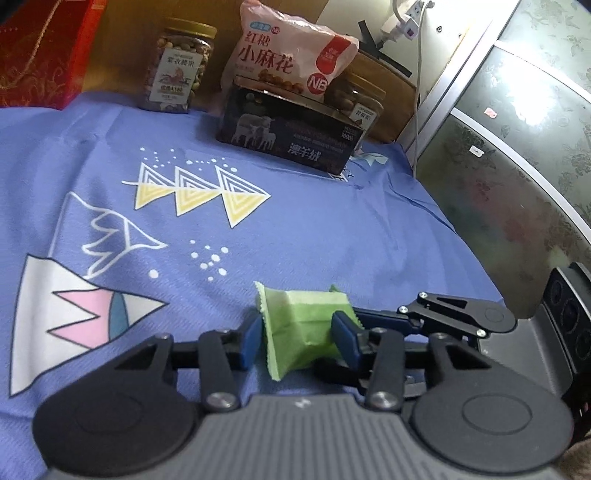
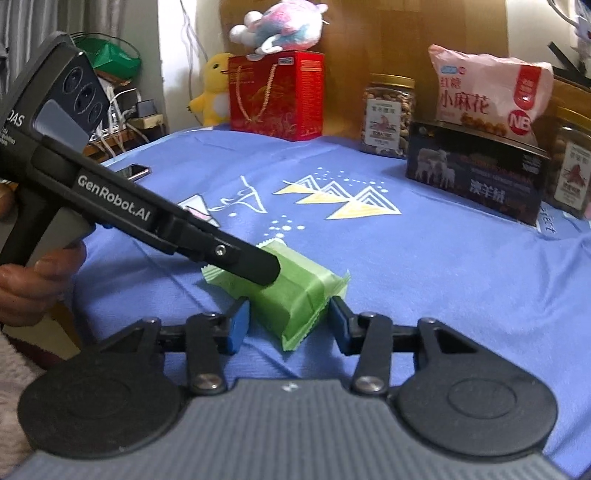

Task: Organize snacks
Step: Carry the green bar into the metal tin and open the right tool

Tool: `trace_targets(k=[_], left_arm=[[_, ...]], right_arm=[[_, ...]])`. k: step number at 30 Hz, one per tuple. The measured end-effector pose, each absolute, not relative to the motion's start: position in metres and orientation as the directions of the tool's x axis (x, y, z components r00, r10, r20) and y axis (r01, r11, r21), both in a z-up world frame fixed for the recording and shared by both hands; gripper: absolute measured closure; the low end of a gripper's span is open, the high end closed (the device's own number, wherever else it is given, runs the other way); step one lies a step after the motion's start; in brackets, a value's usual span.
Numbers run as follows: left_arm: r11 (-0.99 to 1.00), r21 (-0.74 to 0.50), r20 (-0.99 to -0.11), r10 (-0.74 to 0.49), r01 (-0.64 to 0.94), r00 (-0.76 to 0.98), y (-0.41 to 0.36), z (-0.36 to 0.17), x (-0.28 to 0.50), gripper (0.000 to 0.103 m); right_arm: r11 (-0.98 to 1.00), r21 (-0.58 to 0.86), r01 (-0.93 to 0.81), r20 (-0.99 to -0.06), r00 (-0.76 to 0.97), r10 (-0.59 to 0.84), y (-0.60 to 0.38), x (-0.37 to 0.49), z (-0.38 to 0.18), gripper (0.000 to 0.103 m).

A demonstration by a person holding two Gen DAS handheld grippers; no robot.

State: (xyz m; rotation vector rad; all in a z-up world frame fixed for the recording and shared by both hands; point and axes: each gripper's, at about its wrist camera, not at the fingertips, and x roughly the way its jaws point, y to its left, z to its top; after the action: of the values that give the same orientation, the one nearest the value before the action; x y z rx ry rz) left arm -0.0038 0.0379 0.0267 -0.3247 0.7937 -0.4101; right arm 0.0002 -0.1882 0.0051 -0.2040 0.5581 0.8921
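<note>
A small green snack packet (image 1: 301,325) lies on the blue printed cloth (image 1: 207,258). My left gripper (image 1: 297,332) is shut on the packet, its blue pads (image 1: 249,339) pressing both sides. In the right wrist view the same packet (image 2: 291,291) lies between my right gripper's (image 2: 286,319) open pads, which stand just clear of it. The left gripper's black finger (image 2: 251,264) lies across the packet's far end there. A pink snack bag (image 1: 291,55) rests on a dark box (image 1: 288,136) at the back, with a nut jar (image 1: 177,66) to its left.
A red gift box (image 2: 277,94) with a plush toy (image 2: 277,27) on top stands at the back left, a yellow plush (image 2: 214,88) beside it. A second jar (image 2: 570,162) stands right of the dark box. A phone (image 2: 135,170) lies at the cloth's left edge. A glass cabinet door (image 1: 517,147) is at the right.
</note>
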Motion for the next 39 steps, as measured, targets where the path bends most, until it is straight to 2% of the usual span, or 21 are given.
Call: trace_targets(k=[6,11,18,23,31,36,39], left_arm=[[0.885,-0.396,-0.609,-0.452,0.243,0.652,0.04,0.042,0.004,0.062],[0.881,-0.377,-0.574,-0.465,0.287,0.673,0.032,0.067,0.041,0.062],[0.889,-0.294,-0.494,-0.455,0.351,0.741,0.008,0.111,0.119,0.062],[0.89,-0.29,-0.459,-0.451,0.351,0.765,-0.007,0.126,0.192,0.062],[0.9,-0.295,-0.494,-0.432,0.322,0.755,-0.036,0.103,0.285,0.063],[0.928,-0.28,-0.539,-0.365,0.248,0.759,-0.041,0.082,0.314,0.061],[0.934,-0.283,-0.545,-0.345,0.22,0.764,-0.034,0.079,0.314,0.061]], right_arm=[[0.61,0.095,-0.787,-0.527,0.48,0.702,-0.184,0.013,0.009,0.057],[0.65,0.087,-0.755,-0.489,0.535,0.688,-0.185,0.04,0.024,0.059],[0.721,0.004,-0.692,-0.379,0.667,0.642,-0.192,0.103,0.059,0.059],[0.77,-0.082,-0.633,-0.314,0.749,0.583,-0.197,0.16,0.071,0.06],[0.844,-0.11,-0.525,-0.308,0.825,0.474,-0.212,0.235,0.06,0.061],[0.879,-0.152,-0.452,-0.304,0.867,0.394,-0.209,0.259,0.047,0.06],[0.889,-0.108,-0.445,-0.309,0.865,0.395,-0.215,0.257,0.046,0.06]])
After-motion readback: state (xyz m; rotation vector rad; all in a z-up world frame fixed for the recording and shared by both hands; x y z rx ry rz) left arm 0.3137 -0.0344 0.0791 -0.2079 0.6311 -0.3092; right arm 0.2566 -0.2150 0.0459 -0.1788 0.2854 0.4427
